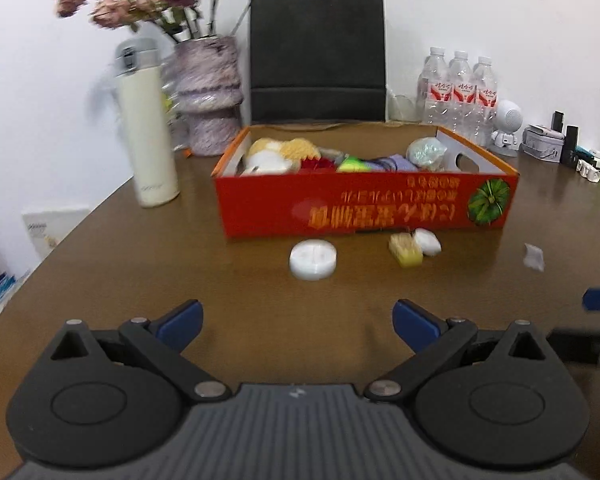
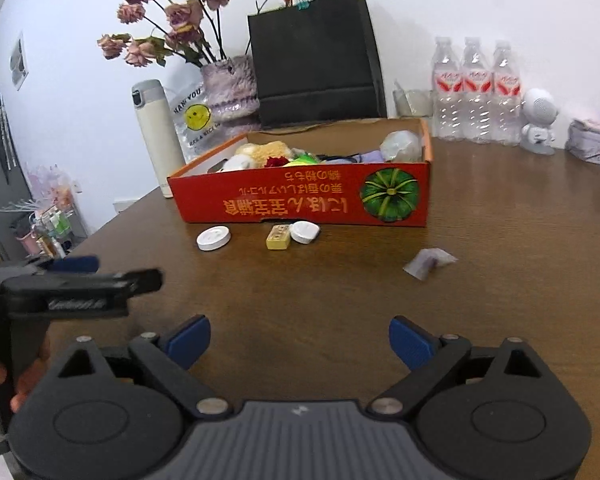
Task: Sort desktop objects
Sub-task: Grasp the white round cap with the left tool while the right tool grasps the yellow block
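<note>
Ahead-left of your jaws: thermos (image 1: 146, 128), flower vase (image 1: 208, 96) | dead ahead: black bag (image 1: 318, 56) | ahead-right: water bottles (image 1: 458, 88), white figurine (image 1: 506, 128)

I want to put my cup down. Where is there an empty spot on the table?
The table is bare between the grippers and the red box, and to the box's right, before the water bottles. It is crowded along the box's front: white disc, yellow block, white cap, small packet.

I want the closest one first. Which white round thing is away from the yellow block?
The bigger white disc, lying alone left of the yellow block; the smaller white one touches it.
</note>
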{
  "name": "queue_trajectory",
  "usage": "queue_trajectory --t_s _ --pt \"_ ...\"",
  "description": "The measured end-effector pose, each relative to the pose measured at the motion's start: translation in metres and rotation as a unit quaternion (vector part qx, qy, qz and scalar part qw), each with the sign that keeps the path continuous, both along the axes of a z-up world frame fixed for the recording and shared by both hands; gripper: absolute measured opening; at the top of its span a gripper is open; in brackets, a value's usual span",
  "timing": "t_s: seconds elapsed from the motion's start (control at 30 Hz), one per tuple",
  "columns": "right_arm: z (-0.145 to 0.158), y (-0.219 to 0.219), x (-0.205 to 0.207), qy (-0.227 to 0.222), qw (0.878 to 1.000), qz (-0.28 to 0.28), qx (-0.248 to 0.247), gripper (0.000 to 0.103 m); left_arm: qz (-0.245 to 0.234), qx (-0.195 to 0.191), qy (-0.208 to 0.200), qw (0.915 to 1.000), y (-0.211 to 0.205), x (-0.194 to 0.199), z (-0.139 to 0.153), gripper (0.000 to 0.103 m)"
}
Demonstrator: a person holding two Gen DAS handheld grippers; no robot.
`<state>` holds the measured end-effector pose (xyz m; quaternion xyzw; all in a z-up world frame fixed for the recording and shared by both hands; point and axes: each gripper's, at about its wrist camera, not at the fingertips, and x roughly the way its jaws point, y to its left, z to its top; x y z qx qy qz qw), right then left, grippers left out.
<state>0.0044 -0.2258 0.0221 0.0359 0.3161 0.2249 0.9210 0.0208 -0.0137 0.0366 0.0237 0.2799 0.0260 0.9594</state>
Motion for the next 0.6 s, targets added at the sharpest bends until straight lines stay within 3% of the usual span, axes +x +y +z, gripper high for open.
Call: queue_trajectory --t_s 0.1,0.2,0.3,0.33,0.37,0.6 --pt "0.002 0.011 0.018 0.011 1.000 0.003 -0.006 0.082 -0.011 -0.013 0.007 0.9998 0.004 0.037 -0.001 0.100" --pt "0.004 0.021 0.034 0.014 1.000 0.003 -0.005 0.075 -0.022 -0.050 0.043 0.9976 0.010 0.069 -0.007 0.088" --pt "0.001 0.032 0.054 0.033 0.999 0.011 0.005 0.060 -0.033 -0.056 0.061 0.9960 0.012 0.086 -0.015 0.065" --pt "-0.002 0.037 0.062 0.040 0.999 0.014 0.009 0.057 -0.039 -0.057 0.065 0.9956 0.012 0.090 -0.019 0.051" --pt "-0.003 0.042 0.069 0.044 0.999 0.016 0.009 0.055 -0.040 -0.060 0.067 0.9952 0.013 0.092 -0.022 0.044" --pt "-0.013 0.081 0.111 0.049 0.998 0.019 -0.021 0.054 -0.056 -0.087 0.051 0.9933 0.029 0.091 -0.024 0.040"
